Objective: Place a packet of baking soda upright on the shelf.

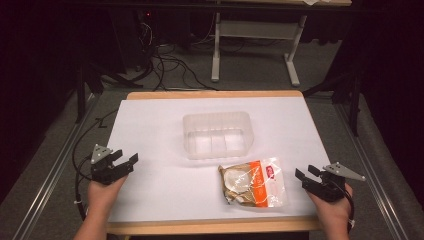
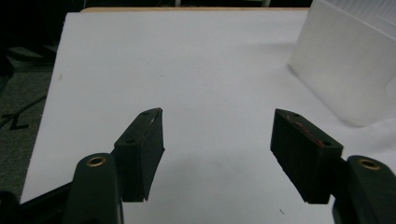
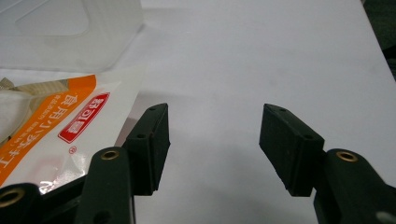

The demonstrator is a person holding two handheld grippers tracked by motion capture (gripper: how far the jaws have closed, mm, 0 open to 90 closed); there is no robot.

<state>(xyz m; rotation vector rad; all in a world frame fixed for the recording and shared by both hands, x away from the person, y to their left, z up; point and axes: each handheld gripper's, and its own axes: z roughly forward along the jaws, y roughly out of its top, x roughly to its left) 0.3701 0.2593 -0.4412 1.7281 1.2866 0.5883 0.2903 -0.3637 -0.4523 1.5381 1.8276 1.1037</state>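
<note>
On the white table (image 1: 150, 190), the right gripper (image 1: 306, 175) rests near the right edge, held in a hand (image 1: 332, 207), with its jaws standing wide and nothing between them. Just beside its fingers, toward the table's middle, lies the bag (image 1: 254, 182), a clear packet with an orange band and a red label, flat on the surface and apart from the pads. In the right gripper view the bag (image 3: 60, 126) lies to the left of the left-hand finger (image 3: 152, 147), its corner passing close beside or under that finger; contact cannot be told. The table between the two fingers is bare. Beyond the bag, farther from the fingers, stands the tub (image 1: 217, 134), a clear plastic container, upright, near the bag's far edge but not touching it; it appears at the top left in the right gripper view (image 3: 70, 32). The left gripper (image 1: 126, 161) rests near the left edge, held in the other hand (image 1: 104, 192), its jaws likewise wide and holding nothing. In the left gripper view the tub (image 2: 345, 70) stands ahead and to the right of the right-hand finger (image 2: 301, 154), well apart.
</note>
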